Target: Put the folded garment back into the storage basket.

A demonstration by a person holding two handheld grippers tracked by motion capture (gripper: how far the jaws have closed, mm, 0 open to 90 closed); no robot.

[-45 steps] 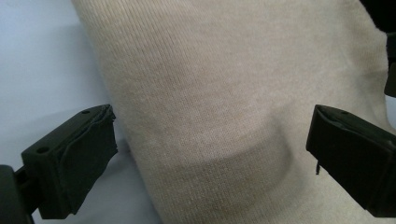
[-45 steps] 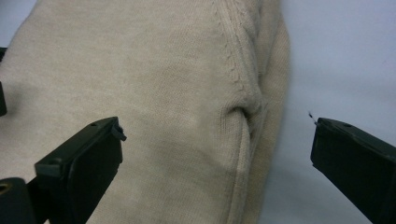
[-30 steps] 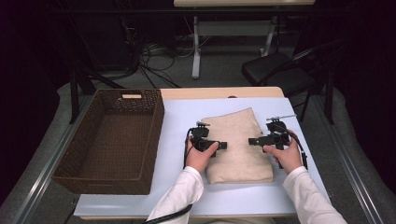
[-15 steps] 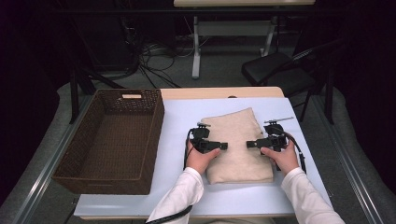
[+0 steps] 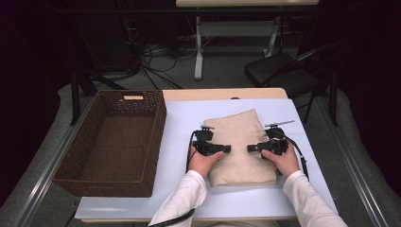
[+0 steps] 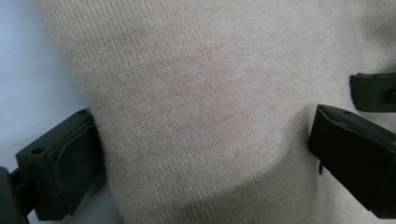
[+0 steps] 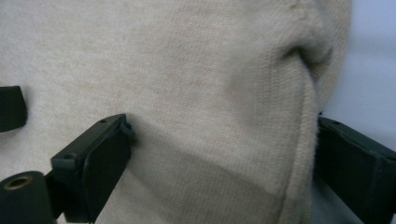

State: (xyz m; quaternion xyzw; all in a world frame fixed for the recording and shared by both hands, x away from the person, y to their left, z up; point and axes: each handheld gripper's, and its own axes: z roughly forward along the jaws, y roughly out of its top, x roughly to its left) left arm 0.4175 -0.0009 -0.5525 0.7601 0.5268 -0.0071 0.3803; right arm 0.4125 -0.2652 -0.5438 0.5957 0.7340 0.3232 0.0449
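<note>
On the pale blue table point(image 5: 184, 118), a folded beige knit cloth point(image 5: 241, 142) lies to the right of a brown wicker basket point(image 5: 113, 142). Left gripper point(image 5: 226, 149) straddles the cloth's left edge, jaws spread wide with the fabric between them, one pad touching its side. Right gripper point(image 5: 251, 148) straddles the right edge; its jaws have just been closing, cloth bunching between them but not clamped.
</note>
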